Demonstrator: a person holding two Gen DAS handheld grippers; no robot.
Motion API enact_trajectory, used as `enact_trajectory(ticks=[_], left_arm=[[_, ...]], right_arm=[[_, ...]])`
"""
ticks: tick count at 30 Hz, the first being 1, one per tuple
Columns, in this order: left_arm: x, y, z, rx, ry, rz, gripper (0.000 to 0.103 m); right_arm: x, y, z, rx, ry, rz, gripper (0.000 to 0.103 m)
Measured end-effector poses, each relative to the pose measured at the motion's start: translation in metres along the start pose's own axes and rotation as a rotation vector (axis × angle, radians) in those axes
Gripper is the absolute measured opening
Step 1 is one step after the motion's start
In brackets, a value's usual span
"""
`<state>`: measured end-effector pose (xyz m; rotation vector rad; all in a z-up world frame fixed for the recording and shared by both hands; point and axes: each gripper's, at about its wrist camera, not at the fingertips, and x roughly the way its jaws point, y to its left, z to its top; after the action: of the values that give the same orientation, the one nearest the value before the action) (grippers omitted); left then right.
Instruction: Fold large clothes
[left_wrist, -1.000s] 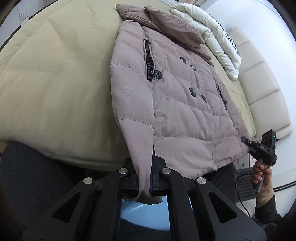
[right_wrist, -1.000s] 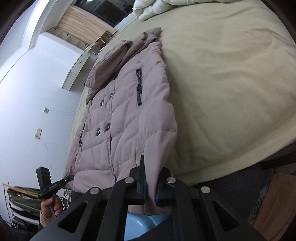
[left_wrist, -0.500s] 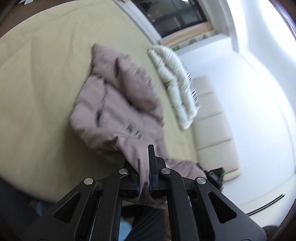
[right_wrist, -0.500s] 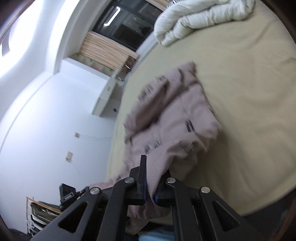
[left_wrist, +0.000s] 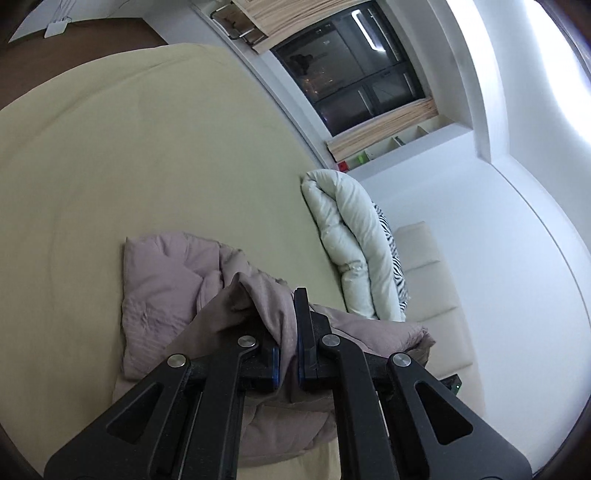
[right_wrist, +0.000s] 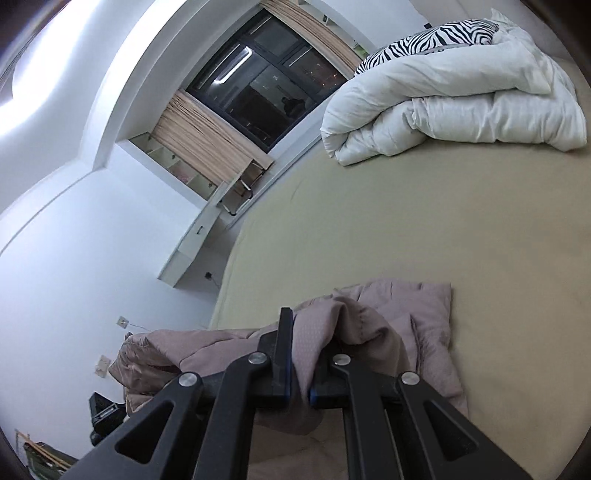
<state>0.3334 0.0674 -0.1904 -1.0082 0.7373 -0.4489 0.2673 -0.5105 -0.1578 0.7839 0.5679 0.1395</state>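
A mauve quilted jacket (left_wrist: 162, 280) lies on the olive bed (left_wrist: 147, 155), doubled over itself so its buttons and zips are hidden. My left gripper (left_wrist: 286, 317) is shut on a fold of the jacket's hem, which bunches up between the pads and drapes over the left finger. In the right wrist view the same jacket (right_wrist: 424, 317) is bunched low in the frame, and my right gripper (right_wrist: 301, 343) is shut on its fabric. The other hand-held gripper (right_wrist: 105, 413) shows at the lower left of that view, past the jacket's far corner.
A rolled white duvet (left_wrist: 351, 243) with a zebra-print pillow (right_wrist: 436, 37) lies at the head of the bed by a cream padded headboard (left_wrist: 436, 295). A dark window (left_wrist: 354, 66) with tan curtains and white walls stand beyond the bed.
Both grippers have swung up and forward over the bed with the hem. The jacket, flat with buttons showing a second ago, is now folded over on itself.
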Motion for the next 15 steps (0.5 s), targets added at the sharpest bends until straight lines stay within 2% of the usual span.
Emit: enact_trajectory(ticks=[4, 8, 10, 12, 13, 15], left_arm=[[0.062, 0.025, 0.031, 0.005, 0.011, 0.080, 0.004], [0.122, 0.068, 0.047, -0.041, 0.044, 0.184, 0.006], [0.144, 0.089, 0.050, -0.074, 0.069, 0.210, 0.007], [0.148, 0.102, 0.051, -0.110, 0.072, 0.184, 0.011], [0.145, 0.106, 0.052, -0.117, 0.059, 0.167, 0.013], [0.129, 0.106, 0.055, -0.110, 0.017, 0.162, 0.023]], right_arm=[[0.078, -0.016, 0.025, -0.028, 0.025, -0.096, 0.007], [0.146, -0.040, 0.026, -0.044, 0.075, -0.210, 0.008], [0.173, -0.060, 0.020, -0.005, 0.121, -0.242, 0.014], [0.188, -0.081, 0.014, 0.067, 0.148, -0.222, 0.020], [0.185, -0.088, 0.012, 0.106, 0.136, -0.186, 0.026], [0.170, -0.092, 0.011, 0.139, 0.088, -0.119, 0.045]])
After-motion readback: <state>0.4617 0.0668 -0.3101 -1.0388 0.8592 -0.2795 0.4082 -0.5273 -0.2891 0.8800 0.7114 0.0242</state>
